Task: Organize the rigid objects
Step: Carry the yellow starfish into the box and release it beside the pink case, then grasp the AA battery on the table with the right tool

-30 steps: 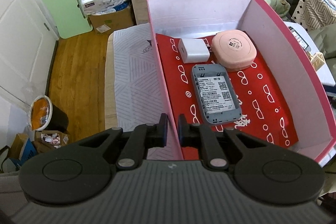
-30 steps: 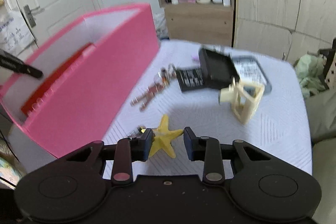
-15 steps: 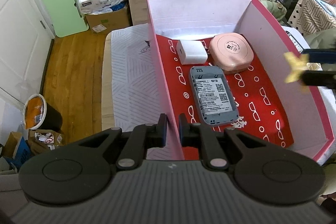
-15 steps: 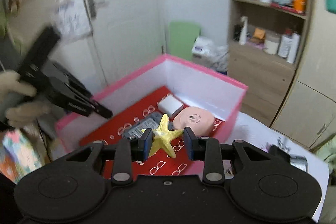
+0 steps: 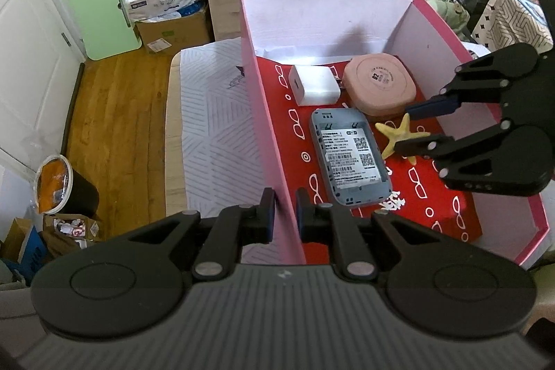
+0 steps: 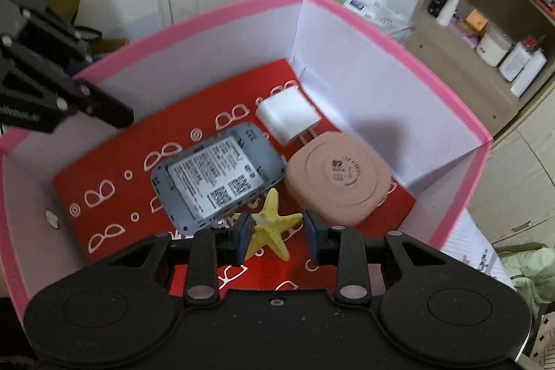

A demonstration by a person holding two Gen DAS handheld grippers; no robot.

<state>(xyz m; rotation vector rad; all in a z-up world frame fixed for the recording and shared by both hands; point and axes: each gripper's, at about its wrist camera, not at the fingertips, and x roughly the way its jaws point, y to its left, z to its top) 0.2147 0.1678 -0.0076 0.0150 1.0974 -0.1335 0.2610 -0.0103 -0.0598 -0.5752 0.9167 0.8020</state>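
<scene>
Starfish [image 6: 271,224] now inside the pink box [image 5: 263,134]
My right tool [image 6: 277,240], clenched on it, has swung in from the desk to hover by the box's right wall; my left tool [image 5: 284,214] pinches the left wall; release comes next.

Left gripper [image 5: 283,210] tilted steeply down, jaws pinched on the pink box wall [image 5: 274,162]; right gripper [image 6: 277,236] angled down inside the box, pads clamping the yellow starfish [image 6: 272,226].
</scene>
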